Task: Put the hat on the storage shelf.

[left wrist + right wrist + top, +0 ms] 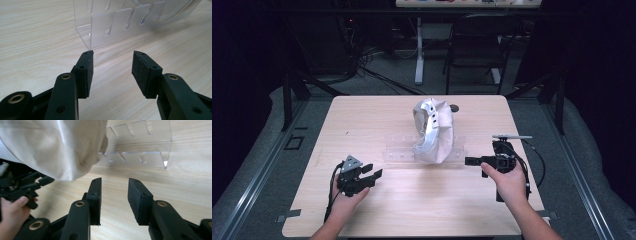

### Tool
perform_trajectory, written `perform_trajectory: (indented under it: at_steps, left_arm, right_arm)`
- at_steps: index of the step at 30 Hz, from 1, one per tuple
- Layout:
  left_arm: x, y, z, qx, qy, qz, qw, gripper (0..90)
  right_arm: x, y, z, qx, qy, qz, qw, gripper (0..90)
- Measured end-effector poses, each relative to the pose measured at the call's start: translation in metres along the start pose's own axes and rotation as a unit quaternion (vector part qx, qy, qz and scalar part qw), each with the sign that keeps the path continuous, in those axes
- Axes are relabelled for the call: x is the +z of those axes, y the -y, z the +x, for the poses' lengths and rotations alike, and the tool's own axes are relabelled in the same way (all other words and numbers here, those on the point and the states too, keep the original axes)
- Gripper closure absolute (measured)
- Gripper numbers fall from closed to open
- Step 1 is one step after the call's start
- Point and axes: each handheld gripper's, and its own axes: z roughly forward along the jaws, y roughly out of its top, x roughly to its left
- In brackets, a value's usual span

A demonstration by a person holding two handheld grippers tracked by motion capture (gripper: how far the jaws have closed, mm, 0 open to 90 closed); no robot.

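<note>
Wooden table [362,210]: a white bag [432,131] stands in a clear slotted rack [399,150] at its centre. Left gripper [374,176] and right gripper [469,161] flank it, both parted, holding nothing.

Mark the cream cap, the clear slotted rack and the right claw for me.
cream cap [433,131], high view, its pale side panel
clear slotted rack [105,27], left gripper view, near wall
right claw [475,160], high view, between its tips

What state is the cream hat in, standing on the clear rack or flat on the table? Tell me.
Standing: the cream hat sits upright in the clear slotted rack, its brim curving down the front, above the table.
</note>
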Motion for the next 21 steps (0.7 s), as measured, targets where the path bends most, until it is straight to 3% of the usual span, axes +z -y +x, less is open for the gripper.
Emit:
perform_trajectory:
  at_steps: [1,7,10,17,21]
  left_arm:
    - [0.001,0.000,0.000,0.000,-0.001,-0.001,1.0000,52.3]
    - [0.002,0.001,-0.001,0.000,0.004,0.002,1.0000,51.6]
    - [0.003,0.001,-0.001,0.003,0.006,0.003,1.0000,50.6]
    - [0.005,0.002,-0.002,0.004,0.009,0.000,1.0000,48.4]
    - [0.007,0.001,-0.004,0.014,0.011,0.004,0.9998,47.6]
  right_arm:
    - [0.004,0.007,-0.003,-0.019,0.015,-0.008,0.9997,61.9]
    - [0.008,0.020,-0.010,-0.037,0.034,-0.026,0.9984,60.5]
    - [0.008,0.030,-0.011,-0.065,0.066,-0.049,0.9946,58.5]
    - [0.013,0.054,-0.022,-0.089,0.079,-0.078,0.9898,56.7]
    - [0.012,0.062,-0.028,-0.087,0.082,-0.103,0.9875,55.3]
